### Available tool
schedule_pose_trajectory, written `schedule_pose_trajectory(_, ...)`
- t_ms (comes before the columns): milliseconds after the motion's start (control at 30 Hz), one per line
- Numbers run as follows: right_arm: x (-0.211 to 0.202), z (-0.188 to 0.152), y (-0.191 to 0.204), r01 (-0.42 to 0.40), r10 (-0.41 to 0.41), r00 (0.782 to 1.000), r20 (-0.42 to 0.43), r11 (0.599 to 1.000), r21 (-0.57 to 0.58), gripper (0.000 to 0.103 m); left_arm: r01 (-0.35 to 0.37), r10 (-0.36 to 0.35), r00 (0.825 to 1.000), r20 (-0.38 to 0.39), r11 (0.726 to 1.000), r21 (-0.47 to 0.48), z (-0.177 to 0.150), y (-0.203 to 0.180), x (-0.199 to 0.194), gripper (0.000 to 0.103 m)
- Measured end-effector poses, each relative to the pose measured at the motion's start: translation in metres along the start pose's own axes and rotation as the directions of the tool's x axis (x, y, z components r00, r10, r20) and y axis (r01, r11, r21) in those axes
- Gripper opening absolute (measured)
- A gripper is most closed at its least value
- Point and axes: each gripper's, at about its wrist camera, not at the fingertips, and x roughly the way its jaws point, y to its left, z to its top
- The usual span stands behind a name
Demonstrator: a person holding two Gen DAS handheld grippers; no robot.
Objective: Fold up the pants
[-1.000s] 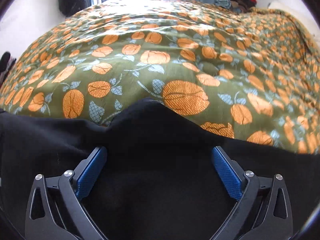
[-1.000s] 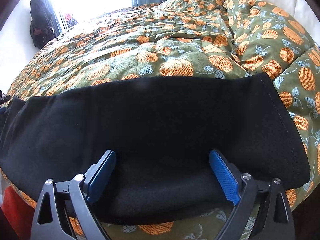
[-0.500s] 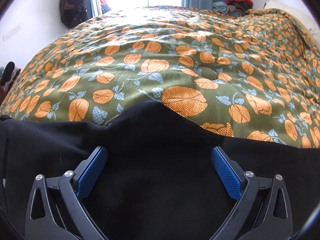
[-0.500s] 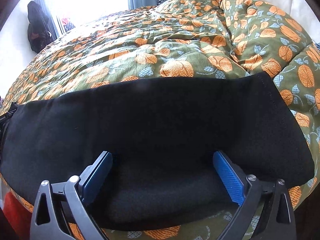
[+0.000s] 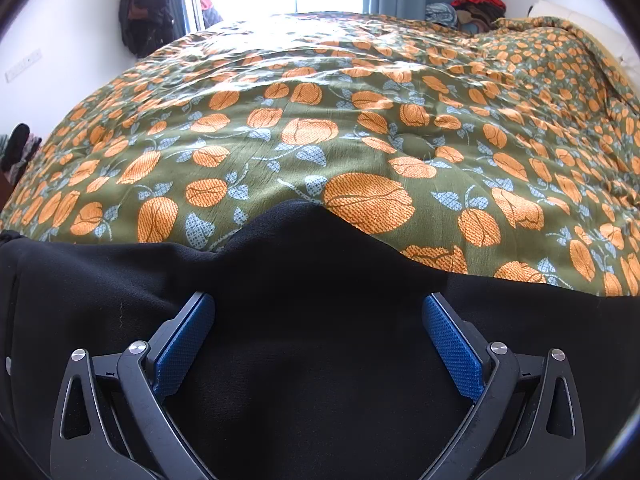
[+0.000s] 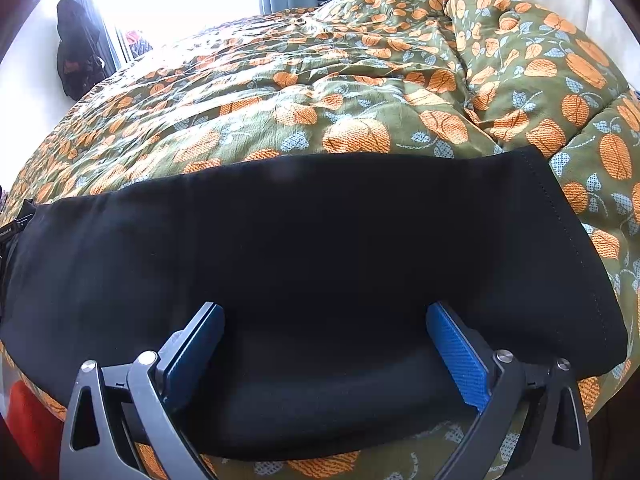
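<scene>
Black pants (image 6: 304, 240) lie flat across the near edge of a bed, folded lengthwise, with a stitched hem at the right end. My right gripper (image 6: 324, 312) hovers over their near edge, open wide, blue pads (image 6: 460, 356) apart and pressing on nothing. In the left wrist view the same pants (image 5: 320, 280) fill the lower half, with a peaked bump of cloth in the middle. My left gripper (image 5: 318, 304) stands open above that cloth, its blue pads (image 5: 452, 344) far apart, nothing pinched between them.
A green quilt with orange flowers (image 5: 360, 128) covers the bed. Dark clothes hang on the wall at the far left (image 5: 144, 8). A pile of clothes (image 5: 472, 8) sits by the blue curtain. Something red (image 6: 28, 412) shows below the bed edge.
The right gripper's jaws have spread a little wider over the pants. The left view has tipped up slightly, showing more of the far wall. The pants lie as before.
</scene>
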Motion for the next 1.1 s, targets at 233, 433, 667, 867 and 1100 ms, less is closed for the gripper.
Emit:
schedule_pose_trajectory(233, -0.0003, -0.0016, 0.0001, 0.000, 0.000, 1.000, 0.015, 1.000, -0.001, 0.101, 0.000, 0.000, 1.000, 0.000, 1.000, 0.000, 0.0001, -0.0004, 0.0001, 0.103)
schedule_pose_trajectory(433, -0.0010, -0.0026, 0.0005, 0.001, -0.001, 1.000, 0.019, 1.000, -0.001, 0.101, 0.000, 0.000, 1.000, 0.000, 1.000, 0.000, 0.0001, -0.0005, 0.0002, 0.103)
schedule_pose_trajectory(667, -0.0010, -0.0021, 0.0004, 0.005, -0.005, 1.000, 0.021, 1.000, -0.004, 0.101, 0.000, 0.000, 1.000, 0.000, 1.000, 0.000, 0.0002, -0.0005, 0.0003, 0.103)
schedule_pose_trajectory(867, -0.0005, -0.0004, -0.0007, 0.002, -0.002, 1.000, 0.016, 1.000, -0.004, 0.101, 0.000, 0.000, 1.000, 0.000, 1.000, -0.001, 0.0002, -0.0005, 0.0003, 0.103)
schedule_pose_trajectory(1100, -0.0001, -0.0008, -0.0005, 0.004, -0.004, 1.000, 0.022, 1.000, -0.004, 0.101, -0.001, 0.001, 1.000, 0.000, 1.000, -0.001, 0.0001, -0.0008, 0.0003, 0.103)
